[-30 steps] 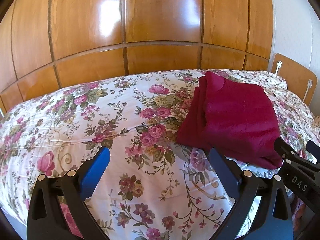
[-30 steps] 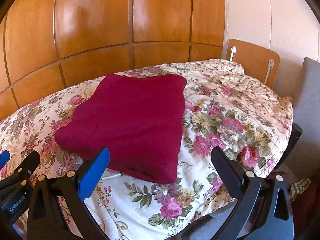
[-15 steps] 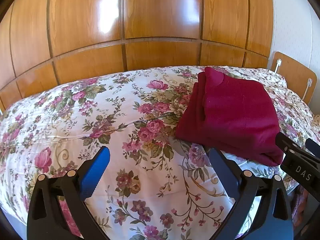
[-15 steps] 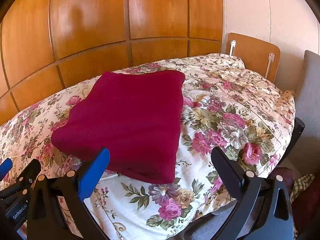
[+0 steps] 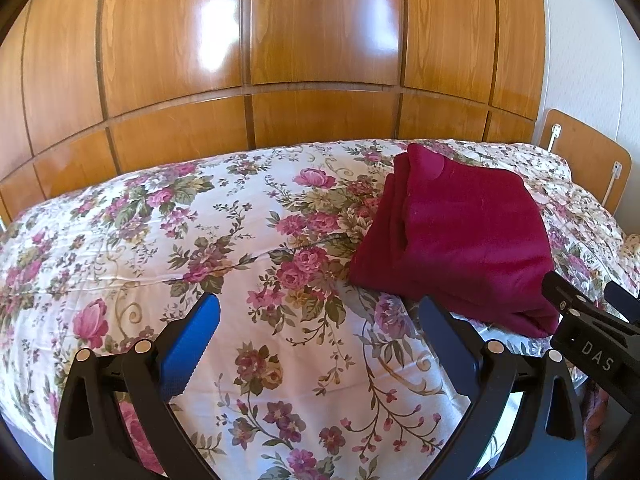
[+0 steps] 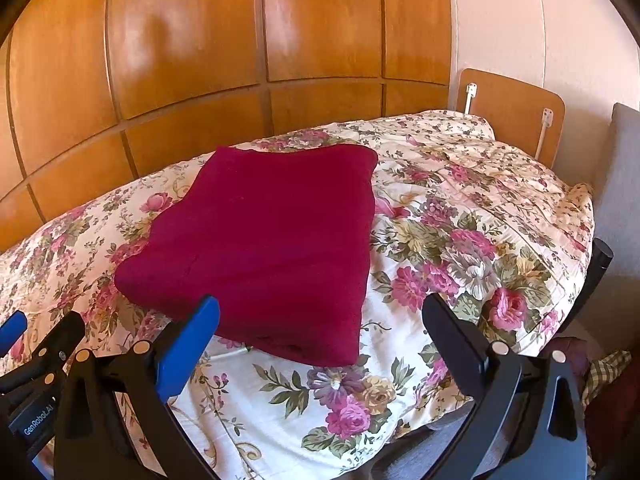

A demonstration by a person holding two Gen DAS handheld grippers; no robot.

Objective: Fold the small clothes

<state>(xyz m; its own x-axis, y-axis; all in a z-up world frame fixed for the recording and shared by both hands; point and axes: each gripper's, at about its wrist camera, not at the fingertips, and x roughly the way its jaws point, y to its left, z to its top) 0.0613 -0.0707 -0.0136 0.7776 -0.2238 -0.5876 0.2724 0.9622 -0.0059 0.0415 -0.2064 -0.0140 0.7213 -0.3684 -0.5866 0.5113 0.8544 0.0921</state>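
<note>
While the left wrist camera is looking across the floral-print quilted bedspread (image 5: 240, 248), the left gripper (image 5: 318, 318) is hovering over it with its blue-padded fingers (image 5: 192, 340) spread wide and gripping nothing. Only flowered cloth is showing between the two fingers. A folded dark crimson fleece garment (image 5: 460, 236) is lying flat on the bedspread at about 2 o'clock from this gripper, its stacked layered edges facing 9 o'clock. The right finger tip is sitting just beside the garment's near edge; contact cannot be told. At 3 o'clock the black body of the right gripper (image 5: 596, 332) is poking in, lettered "DAS", just beside the garment's near right corner. Glossy orange-brown wooden wall panels (image 5: 320, 60) are rising behind the bed, and a small rounded wooden board (image 5: 584, 156) with white brackets is standing at the far 2 o'clock corner.

Right wrist view: the right gripper (image 6: 320, 318) is likewise holding its fingers (image 6: 188, 356) wide apart, empty. The folded garment (image 6: 272, 240) is lying at 11 to 12 o'clock, its near edge running between the finger tips and partly behind the left blue pad. The bedspread (image 6: 460, 240) is filling 1 to 3 o'clock. The left gripper (image 6: 36, 364) is entering at 9 o'clock, its jaw state not readable from here. A grey upholstered panel (image 6: 624, 168) is standing at 3 o'clock, and a checked green-yellow cloth (image 6: 604, 372) is lying low at 4 o'clock.
</note>
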